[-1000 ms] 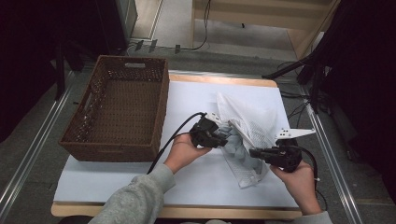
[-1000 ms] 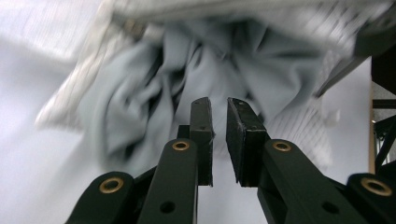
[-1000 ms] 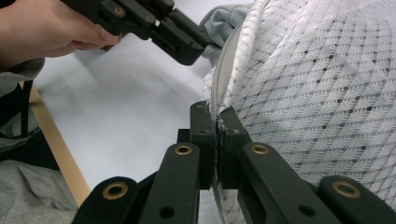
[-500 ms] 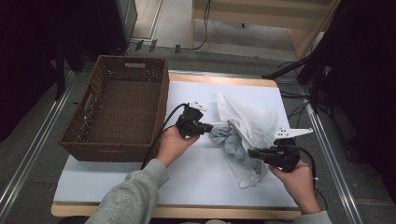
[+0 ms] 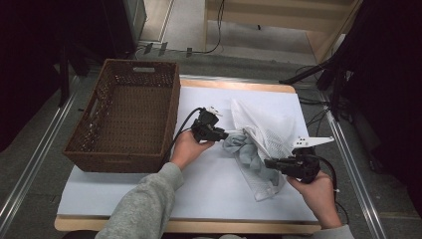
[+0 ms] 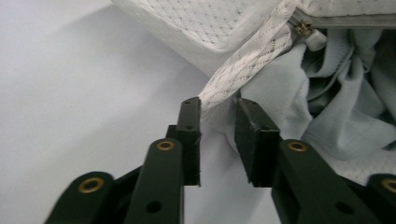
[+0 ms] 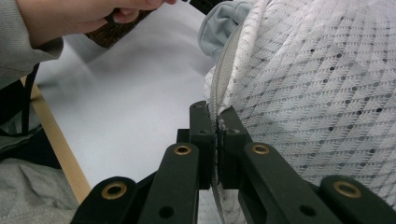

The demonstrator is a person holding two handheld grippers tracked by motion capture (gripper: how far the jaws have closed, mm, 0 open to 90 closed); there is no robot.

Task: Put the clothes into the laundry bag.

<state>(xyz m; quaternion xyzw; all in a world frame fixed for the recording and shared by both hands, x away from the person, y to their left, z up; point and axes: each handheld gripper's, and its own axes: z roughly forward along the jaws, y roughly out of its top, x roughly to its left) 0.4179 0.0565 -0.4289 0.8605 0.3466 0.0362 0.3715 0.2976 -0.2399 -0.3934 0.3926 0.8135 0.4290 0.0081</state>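
No text, label, brand, number or sign can be read anywhere in these views.

**A lab-style recording bench, not a home**

The table (image 5: 149,199) is a plain wooden board under a white sheet, standing on a grey floor between metal rails (image 5: 35,164). Loose cables (image 5: 214,47) run across the floor behind it, near dark stand legs (image 5: 318,74) and light wooden furniture (image 5: 278,20). The surroundings are dim and bare. A wicker basket (image 5: 127,117) is the only household-looking item.
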